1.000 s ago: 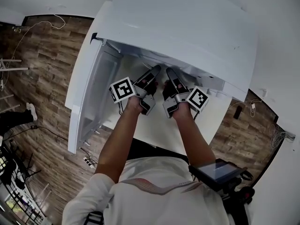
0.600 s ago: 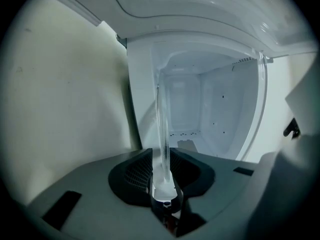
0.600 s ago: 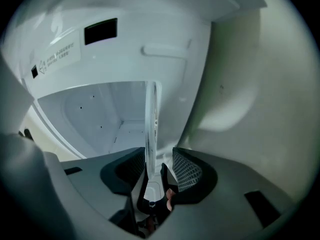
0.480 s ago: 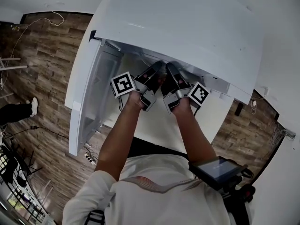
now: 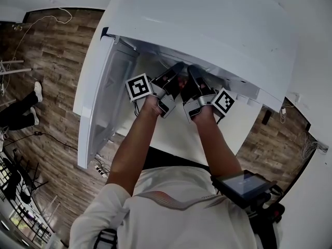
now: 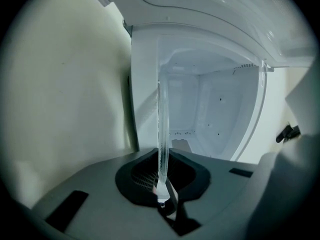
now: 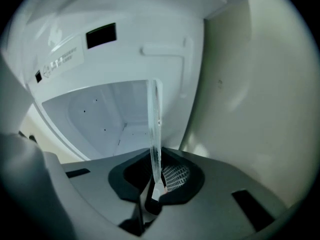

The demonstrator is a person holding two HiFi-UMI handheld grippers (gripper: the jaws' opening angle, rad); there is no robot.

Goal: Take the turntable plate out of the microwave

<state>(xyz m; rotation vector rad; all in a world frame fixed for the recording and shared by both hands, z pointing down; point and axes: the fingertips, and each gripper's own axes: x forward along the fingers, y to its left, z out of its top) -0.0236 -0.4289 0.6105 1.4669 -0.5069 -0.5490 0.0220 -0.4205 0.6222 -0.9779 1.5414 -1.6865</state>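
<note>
The white microwave (image 5: 207,25) stands with its door (image 5: 98,97) swung open to the left. Both grippers reach side by side into its opening. The clear glass turntable plate (image 6: 161,134) shows edge-on as a thin upright strip in front of the white cavity (image 6: 220,119). My left gripper (image 6: 161,186) is closing, and its dark pads pinch the plate's rim. In the right gripper view the plate (image 7: 155,129) runs down between the closing jaws of my right gripper (image 7: 156,184), pinched there too. From the head, the left gripper (image 5: 175,71) and right gripper (image 5: 193,72) have their tips hidden under the microwave's top.
The microwave sits on a white table (image 5: 171,139) over a wooden floor (image 5: 46,61). Another person's legs (image 5: 15,113) show at the far left. A power strip (image 5: 98,160) lies on the floor beneath the door. A small screen (image 5: 241,185) hangs at my chest.
Both grippers have pushed slightly further into the microwave's opening and rolled a little. The person's leg at the left has moved up in view.
</note>
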